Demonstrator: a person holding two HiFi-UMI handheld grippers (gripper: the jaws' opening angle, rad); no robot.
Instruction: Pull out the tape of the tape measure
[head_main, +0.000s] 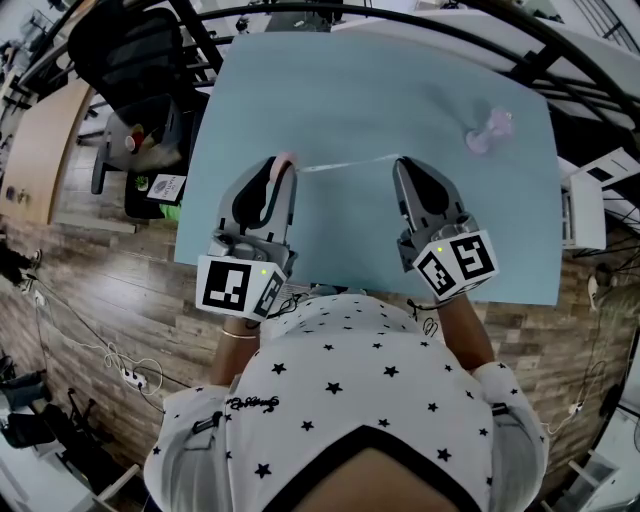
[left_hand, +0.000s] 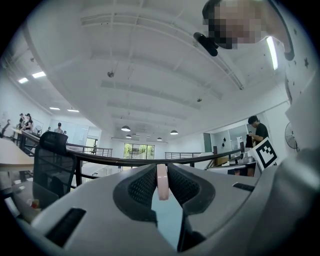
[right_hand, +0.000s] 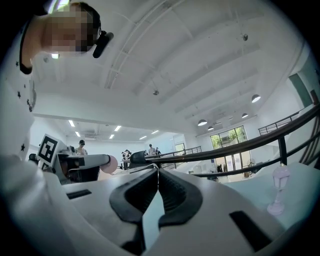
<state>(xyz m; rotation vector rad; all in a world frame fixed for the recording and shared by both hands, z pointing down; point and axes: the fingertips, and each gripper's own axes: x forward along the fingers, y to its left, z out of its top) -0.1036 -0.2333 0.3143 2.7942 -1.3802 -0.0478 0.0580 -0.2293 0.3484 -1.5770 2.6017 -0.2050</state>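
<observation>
Right now my left gripper (left_hand: 162, 196) clamps the pink tape measure (left_hand: 162, 179) edge-on above the left half of the tabletop (head_main: 400, 90). My right gripper (right_hand: 158, 173) is pinched tight on the tip of the tape (head_main: 350, 164), which spans the gap between them. The pull looks partway done. Next, I judge, the right draws toward the right edge while the left holds firm.

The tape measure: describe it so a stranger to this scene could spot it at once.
Over the light blue table, look at the left gripper. Its jaws pinch a small pink disc, the tape measure. Unlike the lilac object far right, it has a thin white tape running to the right gripper.
</observation>
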